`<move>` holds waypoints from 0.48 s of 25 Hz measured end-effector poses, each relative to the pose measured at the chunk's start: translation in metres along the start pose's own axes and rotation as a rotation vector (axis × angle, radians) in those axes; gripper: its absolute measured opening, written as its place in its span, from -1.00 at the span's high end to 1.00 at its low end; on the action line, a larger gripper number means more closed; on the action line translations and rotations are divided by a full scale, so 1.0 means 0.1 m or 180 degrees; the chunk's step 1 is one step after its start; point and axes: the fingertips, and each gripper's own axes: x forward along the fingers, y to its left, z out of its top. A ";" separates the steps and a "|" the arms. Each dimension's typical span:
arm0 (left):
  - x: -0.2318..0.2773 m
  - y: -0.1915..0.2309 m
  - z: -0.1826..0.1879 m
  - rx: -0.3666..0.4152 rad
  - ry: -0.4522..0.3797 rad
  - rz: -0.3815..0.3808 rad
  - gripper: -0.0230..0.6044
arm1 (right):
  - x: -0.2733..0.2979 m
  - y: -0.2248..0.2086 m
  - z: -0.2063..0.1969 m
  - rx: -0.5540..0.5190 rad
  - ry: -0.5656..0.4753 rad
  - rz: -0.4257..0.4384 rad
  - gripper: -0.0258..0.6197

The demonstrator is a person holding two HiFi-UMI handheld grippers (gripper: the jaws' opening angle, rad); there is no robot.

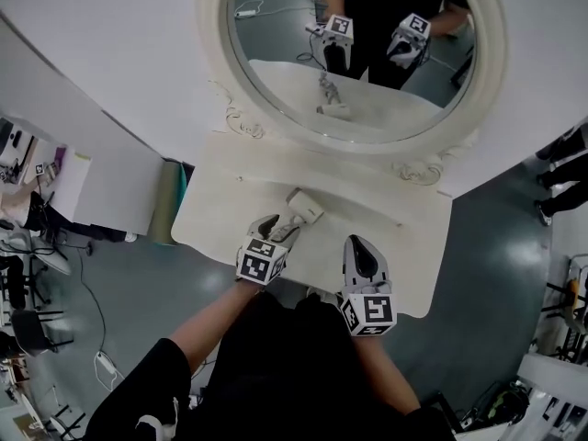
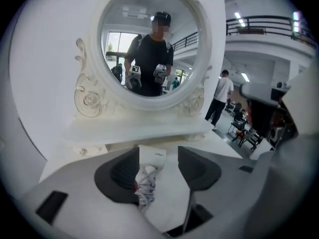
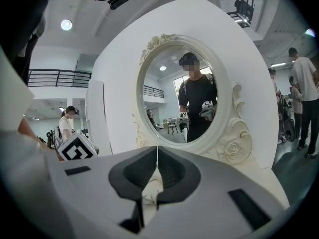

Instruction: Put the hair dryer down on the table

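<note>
The white hair dryer (image 1: 305, 206) lies on the white dressing table (image 1: 413, 246), close to the mirror's base, with nothing gripping it. My left gripper (image 1: 278, 229) hovers just on the near side of it, jaws wide apart. In the left gripper view the hair dryer (image 2: 152, 158) and its bundled cord (image 2: 146, 184) show down between the open left gripper (image 2: 158, 151), clear of both pads. My right gripper (image 1: 359, 243) hangs over the table's front right, apart from the dryer. In its own view the right gripper (image 3: 157, 154) has its tips together with nothing held.
A big oval mirror (image 1: 354, 53) in an ornate white frame stands at the table's back, on a low raised ledge (image 2: 134, 128). A green roll (image 1: 168, 200) leans at the table's left end. Chairs and cables sit on the floor at left (image 1: 37, 246). A person (image 2: 222, 96) stands in the background.
</note>
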 end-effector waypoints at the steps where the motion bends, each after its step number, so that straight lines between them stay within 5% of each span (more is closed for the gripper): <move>1: -0.12 -0.03 0.10 -0.0017 -0.0121 0.0007 0.11 | 0.00 0.05 0.07 0.0007 -0.0036 -0.0010 0.86; 12: -1.32 0.13 0.60 -0.0097 -0.0979 0.0119 0.57 | 0.20 1.01 0.30 -0.0158 -0.0026 0.0124 0.86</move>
